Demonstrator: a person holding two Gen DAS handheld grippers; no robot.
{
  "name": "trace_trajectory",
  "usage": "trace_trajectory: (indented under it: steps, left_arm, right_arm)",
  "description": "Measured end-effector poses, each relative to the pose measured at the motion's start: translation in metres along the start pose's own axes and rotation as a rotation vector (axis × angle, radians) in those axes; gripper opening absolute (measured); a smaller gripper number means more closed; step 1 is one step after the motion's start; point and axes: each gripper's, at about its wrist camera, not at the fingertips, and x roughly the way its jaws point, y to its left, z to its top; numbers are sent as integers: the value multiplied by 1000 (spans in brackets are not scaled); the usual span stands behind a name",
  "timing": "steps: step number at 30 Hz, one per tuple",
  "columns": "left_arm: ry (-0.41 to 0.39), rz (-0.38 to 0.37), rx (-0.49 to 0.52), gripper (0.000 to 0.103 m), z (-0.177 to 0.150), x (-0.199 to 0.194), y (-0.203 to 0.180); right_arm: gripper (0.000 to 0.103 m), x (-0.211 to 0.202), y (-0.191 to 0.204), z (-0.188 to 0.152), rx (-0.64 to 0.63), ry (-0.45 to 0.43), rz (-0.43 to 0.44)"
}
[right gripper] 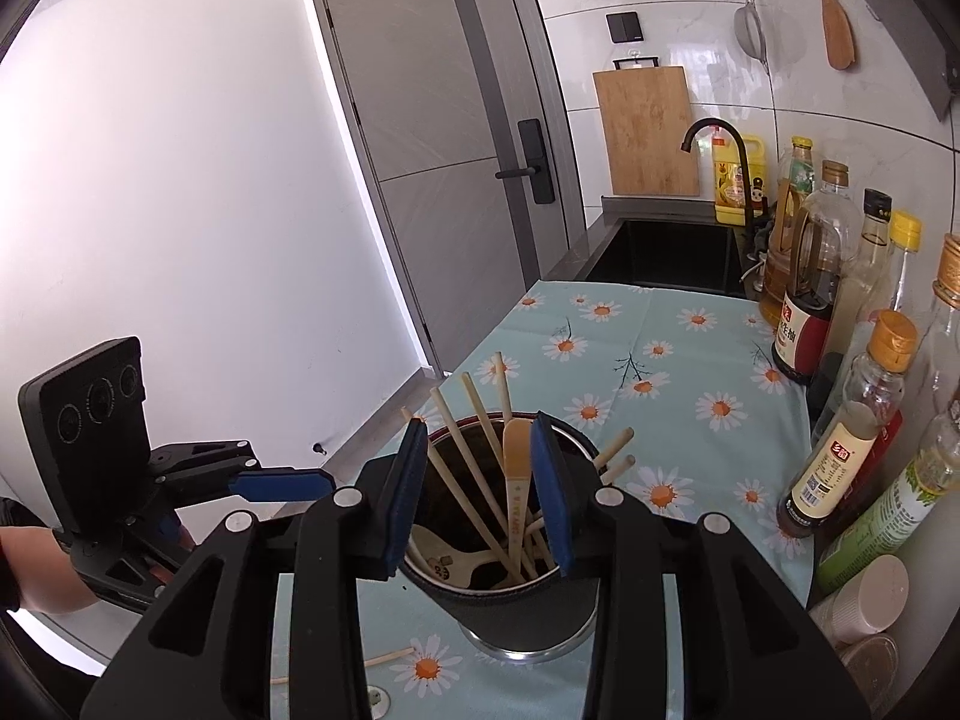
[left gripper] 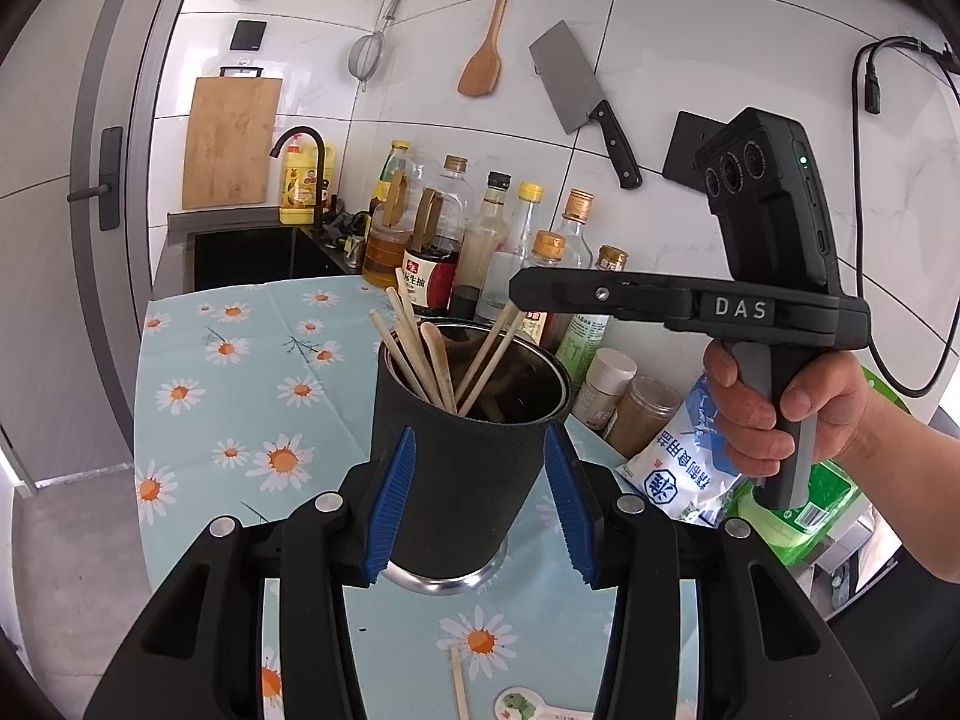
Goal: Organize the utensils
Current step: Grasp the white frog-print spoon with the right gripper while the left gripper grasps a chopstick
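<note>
Blue pads of left gripper (left gripper: pixel 474 504) clamp the black utensil cup (left gripper: pixel 462 462) upright on the daisy cloth (left gripper: pixel 240 396); right gripper (right gripper: pixel 483 492) hangs over its mouth, jaws parted, pinching nothing.

Wooden spoon (right gripper: pixel 516 480) stands betw. R pads, long axis near vertical, bowl up, already in cup w/ chopsticks (right gripper: pixel 465 462). L view alone shows one stray chopstick (left gripper: pixel 459 684) flat on cloth, nearer L hand.
</note>
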Motion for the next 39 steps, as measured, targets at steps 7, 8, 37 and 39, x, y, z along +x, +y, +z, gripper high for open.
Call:
trace_trajectory:
  steps: [7,8,37,39]
  left_arm:
    - [53,37,-30,44,-7,-17,-1]
    - [73,40,-30,44,-9,-20,-1]
    - [797,77,-38,43,-122,17,-7]
    - [826,82,-37,43,-125,20,-6]
  right_arm:
    - [37,-31,22,-10,9,40,10]
    - [37,-33,28,-16,5,72,16]
    - [37,48,78,-181,10,975,114]
    - [35,54,77,-185,11,1007,104]
